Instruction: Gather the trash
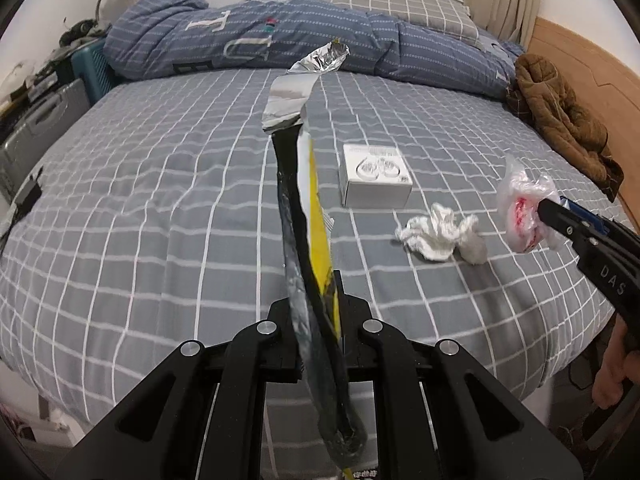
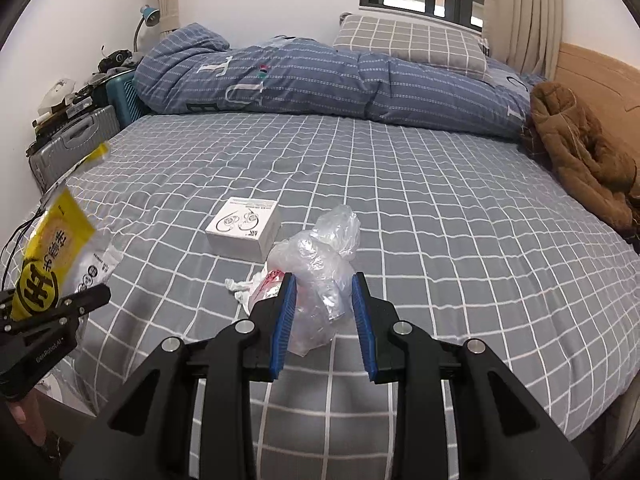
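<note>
Your left tool (image 1: 316, 300) is clenched on a long yellow, black and silver foil snack bag (image 1: 310, 216), which stands up off the bed and reaches toward the quilt. Your right tool (image 2: 324, 300) is grasping a crumpled clear plastic bag with red print (image 2: 316, 276) between its blue pads (image 2: 285, 320), lifted clear of the sheet.

The grey sheet with a white grid (image 2: 460, 240) is mostly bare — broad free stretches lie to the left and right of the middle, and the near edge of the bed runs just under both tools. Still lying on it near the centre are a small white cardboard box with a line drawing on its lid (image 2: 242, 228) and, just beside it on the near side, a wad of white tissue (image 1: 440, 234), the two apart.

The far side is closed off by a rolled blue striped quilt (image 2: 320, 80) and a grey checked pillow (image 2: 412, 44); a brown quilted jacket (image 2: 580, 152) lies heaped against the wooden headboard (image 2: 600, 72) on the right. Off the left edge stand a grey hard-shell suitcase (image 2: 68, 148) and a teal crate (image 2: 124, 92) — tight ground there.
</note>
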`<control>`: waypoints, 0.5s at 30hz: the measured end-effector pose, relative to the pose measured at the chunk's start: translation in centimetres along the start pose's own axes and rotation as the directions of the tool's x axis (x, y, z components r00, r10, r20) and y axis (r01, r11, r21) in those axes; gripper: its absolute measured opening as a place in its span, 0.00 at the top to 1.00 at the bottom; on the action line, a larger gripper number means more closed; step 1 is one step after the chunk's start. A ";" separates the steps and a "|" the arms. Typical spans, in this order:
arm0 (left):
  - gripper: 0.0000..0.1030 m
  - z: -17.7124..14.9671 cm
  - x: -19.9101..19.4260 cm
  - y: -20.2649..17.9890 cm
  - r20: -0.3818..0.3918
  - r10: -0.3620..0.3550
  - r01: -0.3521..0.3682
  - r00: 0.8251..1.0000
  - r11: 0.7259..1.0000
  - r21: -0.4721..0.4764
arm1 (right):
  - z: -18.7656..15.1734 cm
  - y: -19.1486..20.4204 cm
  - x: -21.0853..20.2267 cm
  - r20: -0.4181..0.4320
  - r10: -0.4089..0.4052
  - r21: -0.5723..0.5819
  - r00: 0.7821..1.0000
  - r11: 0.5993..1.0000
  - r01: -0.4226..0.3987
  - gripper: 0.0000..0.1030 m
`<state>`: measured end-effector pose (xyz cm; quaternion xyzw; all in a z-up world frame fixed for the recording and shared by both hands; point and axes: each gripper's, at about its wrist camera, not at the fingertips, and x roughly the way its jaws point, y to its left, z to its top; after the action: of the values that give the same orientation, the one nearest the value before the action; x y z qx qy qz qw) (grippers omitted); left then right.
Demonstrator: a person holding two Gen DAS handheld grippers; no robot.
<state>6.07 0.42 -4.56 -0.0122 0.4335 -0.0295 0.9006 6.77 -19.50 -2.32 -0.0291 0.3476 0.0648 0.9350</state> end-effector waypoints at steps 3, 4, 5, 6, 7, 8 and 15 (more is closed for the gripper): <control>0.91 -1.0 -0.4 0.0 -0.012 0.004 -0.004 1.000 1.000 -0.006 | -0.5 0.0 -0.6 -0.004 0.007 0.009 1.000 1.000 -0.007 0.73; 0.91 -1.2 -0.6 0.0 -0.011 0.003 -0.003 1.000 1.000 -0.010 | -0.7 0.1 -0.9 -0.005 0.008 0.011 1.000 1.000 -0.008 0.73; 0.91 -1.5 -0.8 -0.1 -0.009 0.004 -0.004 1.000 1.000 -0.013 | -0.9 0.1 -1.1 -0.006 0.009 0.012 1.000 1.000 -0.009 0.73; 0.91 -1.7 -1.1 -0.1 -0.006 0.005 -0.005 1.000 1.000 -0.015 | -1.2 0.2 -1.4 -0.007 0.011 0.015 1.000 1.000 -0.011 0.73; 0.91 -2.0 -1.4 -0.2 0.000 0.004 -0.004 1.000 1.000 -0.015 | -1.4 0.3 -1.7 -0.008 0.013 0.016 1.000 1.000 -0.013 0.73; 0.91 -2.2 -1.7 -0.4 0.001 0.004 -0.004 1.000 1.000 -0.013 | -1.5 0.3 -1.9 -0.007 0.014 0.016 1.000 1.000 -0.014 0.73; 0.91 -3.6 -3.2 -0.8 0.005 0.016 -0.016 1.000 1.000 -0.006 | -2.9 0.6 -4.0 -0.005 0.020 0.025 1.000 0.999 -0.020 0.73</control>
<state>1.22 -0.19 -4.29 -0.0115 0.4313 -0.0207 0.9019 1.75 -19.58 -1.90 -0.0143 0.3510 0.0698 0.9336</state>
